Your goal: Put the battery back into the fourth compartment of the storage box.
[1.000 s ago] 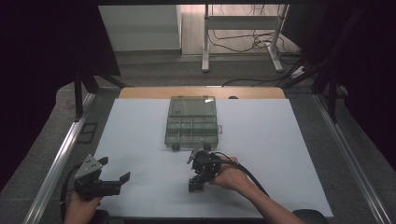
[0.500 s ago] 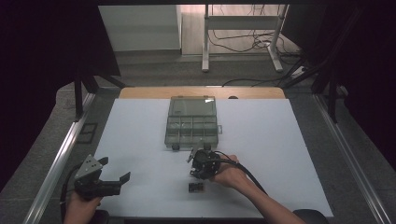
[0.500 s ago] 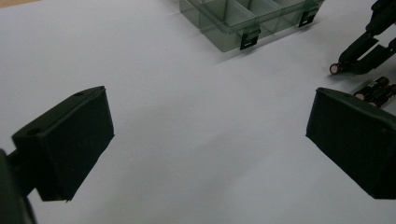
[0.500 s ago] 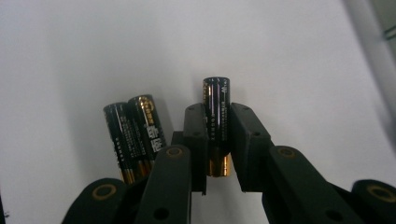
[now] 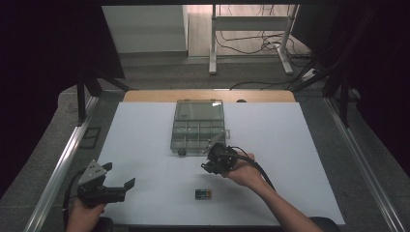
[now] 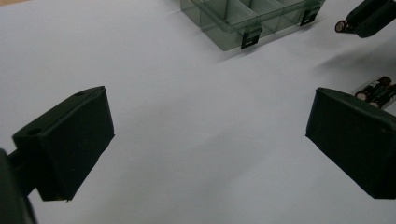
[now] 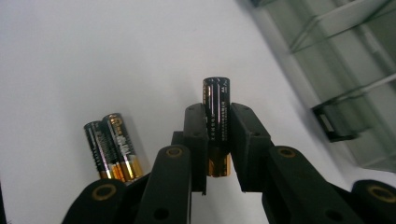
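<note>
Right gripper (image 7: 217, 140) is clamped on one battery (image 7: 216, 122), jaws pinching it mid-body so the dark end sticks out past the tips and the gold end sits back between the pads. The grip was tightening onto it within the last second and nothing else is between the jaws. In the high view the right gripper (image 5: 218, 159) hangs just short of the near edge of the clear compartment box (image 5: 198, 126), angled toward it; likely reason for the lengthwise hold is to drop the cell end-first or lay it into one of the open compartments ahead.

Two more batteries (image 7: 112, 147) lie side by side, touching, on the white table (image 7: 93, 56) just behind and to the left of the jaws, in the high view they sit below the hand (image 5: 203, 194). Probably the next ones to pick.

Left gripper (image 6: 210, 140) has jaws wide apart, holding nothing, parked low over bare table well to the side of the box (image 6: 247, 18). Looks idle, waiting. From its camera the held battery (image 6: 340, 26) shows far off up right.
</note>
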Tool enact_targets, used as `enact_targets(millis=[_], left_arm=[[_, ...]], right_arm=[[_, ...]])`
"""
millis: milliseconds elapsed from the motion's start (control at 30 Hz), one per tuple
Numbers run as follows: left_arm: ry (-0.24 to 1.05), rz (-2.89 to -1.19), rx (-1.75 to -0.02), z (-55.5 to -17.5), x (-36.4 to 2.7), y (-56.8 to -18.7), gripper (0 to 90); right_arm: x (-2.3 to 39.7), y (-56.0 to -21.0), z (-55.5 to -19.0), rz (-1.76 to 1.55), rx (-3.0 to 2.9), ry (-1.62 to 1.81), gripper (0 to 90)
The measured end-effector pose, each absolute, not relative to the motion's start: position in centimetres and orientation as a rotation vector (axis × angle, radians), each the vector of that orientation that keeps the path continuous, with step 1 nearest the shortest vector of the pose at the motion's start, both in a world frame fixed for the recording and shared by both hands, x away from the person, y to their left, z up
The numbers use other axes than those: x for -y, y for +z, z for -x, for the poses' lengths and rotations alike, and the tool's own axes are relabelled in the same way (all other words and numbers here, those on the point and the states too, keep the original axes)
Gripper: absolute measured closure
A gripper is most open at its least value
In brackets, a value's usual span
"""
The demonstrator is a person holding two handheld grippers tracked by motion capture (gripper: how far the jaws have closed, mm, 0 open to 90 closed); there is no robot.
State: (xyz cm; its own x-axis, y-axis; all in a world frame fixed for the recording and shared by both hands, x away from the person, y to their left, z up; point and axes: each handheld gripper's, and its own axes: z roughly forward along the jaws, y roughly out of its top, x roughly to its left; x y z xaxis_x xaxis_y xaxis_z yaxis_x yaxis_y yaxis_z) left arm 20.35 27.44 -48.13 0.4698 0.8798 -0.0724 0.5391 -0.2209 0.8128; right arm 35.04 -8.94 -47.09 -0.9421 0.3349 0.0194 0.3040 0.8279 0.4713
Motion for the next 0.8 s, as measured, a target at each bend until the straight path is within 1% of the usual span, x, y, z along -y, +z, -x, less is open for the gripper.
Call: enact_targets(millis=[233, 433, 800], left_arm=[[0.52, -1.892, -1.191, -20.4, -27.5, -48.1, 1.4], [0.519, -1.89, -1.192, -20.4, -27.5, -48.1, 1.4], [0.513, -1.883, -1.198, -20.4, -27.6, -48.2, 1.5]], right_arm=[[9.5, -45.8, -36.3, -0.563, -2.901, 0.774, 76.5], [10.0, -44.4, -38.2, -0.616, -2.855, 0.791, 76.5], [10.3, -42.8, -40.8, -0.695, -2.792, 0.824, 76.5]])
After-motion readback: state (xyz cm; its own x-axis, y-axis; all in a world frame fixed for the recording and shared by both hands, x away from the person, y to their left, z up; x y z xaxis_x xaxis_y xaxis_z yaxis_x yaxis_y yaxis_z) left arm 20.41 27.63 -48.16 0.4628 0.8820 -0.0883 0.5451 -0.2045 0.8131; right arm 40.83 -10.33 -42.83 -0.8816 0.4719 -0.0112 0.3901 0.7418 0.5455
